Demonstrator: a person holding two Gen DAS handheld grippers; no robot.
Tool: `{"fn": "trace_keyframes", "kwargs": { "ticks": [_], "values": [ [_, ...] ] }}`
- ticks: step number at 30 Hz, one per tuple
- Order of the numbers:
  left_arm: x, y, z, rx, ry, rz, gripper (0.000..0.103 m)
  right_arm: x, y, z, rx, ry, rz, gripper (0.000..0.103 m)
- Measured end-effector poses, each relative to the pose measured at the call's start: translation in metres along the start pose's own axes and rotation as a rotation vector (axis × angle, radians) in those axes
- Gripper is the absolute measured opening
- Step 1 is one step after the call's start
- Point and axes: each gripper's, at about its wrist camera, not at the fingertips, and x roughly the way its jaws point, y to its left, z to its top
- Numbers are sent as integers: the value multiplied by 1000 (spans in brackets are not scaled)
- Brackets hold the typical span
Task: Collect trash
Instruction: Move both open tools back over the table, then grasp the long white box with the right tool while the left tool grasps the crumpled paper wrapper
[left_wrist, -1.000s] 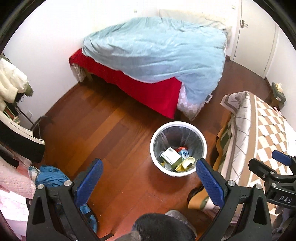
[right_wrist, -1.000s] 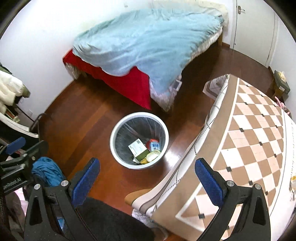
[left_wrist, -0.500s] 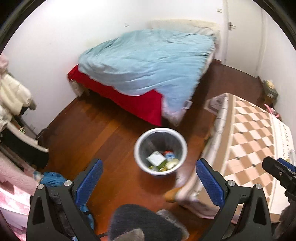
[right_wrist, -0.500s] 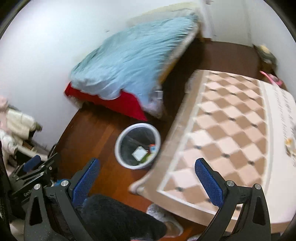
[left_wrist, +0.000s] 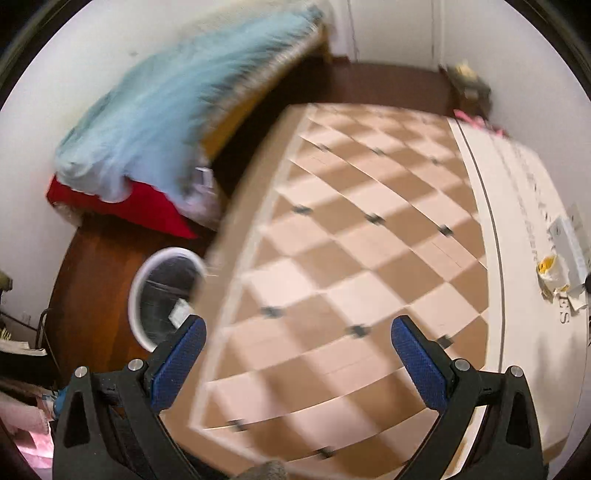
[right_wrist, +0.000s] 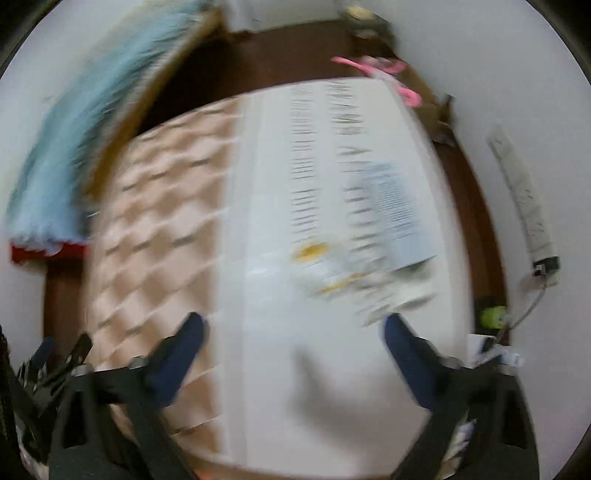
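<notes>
A white trash bin (left_wrist: 138, 295) with a dark liner stands on the wood floor at the left, half hidden behind the table edge; a white carton shows inside it. My left gripper (left_wrist: 298, 341) hangs open over the checkered tablecloth (left_wrist: 351, 240), nothing between its blue pads. Crumpled wrappers with yellow marks (left_wrist: 552, 273) lie at the far right of the table. In the blurred right wrist view, the same scraps (right_wrist: 332, 266) and a printed paper sheet (right_wrist: 397, 206) lie just ahead of my open right gripper (right_wrist: 291, 336).
A bed with a light blue duvet (left_wrist: 166, 107) and red sheet stands beyond the bin. A white door and a small stool (left_wrist: 467, 83) sit at the back. A power strip (right_wrist: 524, 199) lies along the right wall, with pink items (right_wrist: 380, 68) on the floor.
Both grippers have swung quickly right, away from the bin and over the table. The bin has slid to the left edge, and the wrappers on the table have come into view.
</notes>
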Motion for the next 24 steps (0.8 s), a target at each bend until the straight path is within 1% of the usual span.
{"fn": "trace_keyframes", "kwargs": {
  "ticks": [1,2,4,6,9,10,11,12,13,16,17,18,20,22,23,24],
  "values": [
    [7,-10,0,10,16,1,103,12,-20,15,14,18,-40,70],
    [14,-21,2,22,31,1,103,22,-32,26,19,29,-59,67],
    [26,-40,5,49,50,5,103,40,-51,44,28,38,-91,67],
    [32,-52,9,70,57,11,103,59,-63,58,38,62,-82,67],
    [35,-67,13,89,60,16,103,84,-72,67,54,93,-58,65],
    [35,-72,15,93,61,11,103,85,-71,68,44,75,-60,65],
    [34,-75,17,94,62,2,103,84,-68,69,26,62,-37,46],
    [32,-80,19,94,63,-8,103,86,-67,69,16,63,-18,39],
    [30,-86,22,95,64,-33,103,82,-68,65,22,51,-8,39],
    [14,-106,27,95,50,-158,102,66,-80,51,36,4,-26,39],
    [9,-114,28,96,48,-207,102,58,-87,43,53,-21,-38,39],
    [5,-126,29,101,60,-284,102,51,-96,34,81,-39,-44,39],
    [4,-148,30,105,111,-391,102,44,-111,23,128,-63,-54,39],
    [5,-169,29,106,147,-465,100,42,-125,10,178,-70,-54,39],
    [6,-179,29,112,154,-479,98,43,-131,7,202,-67,-48,39],
    [7,-188,29,119,162,-488,93,44,-136,4,213,-65,-48,39]
  ]
}}
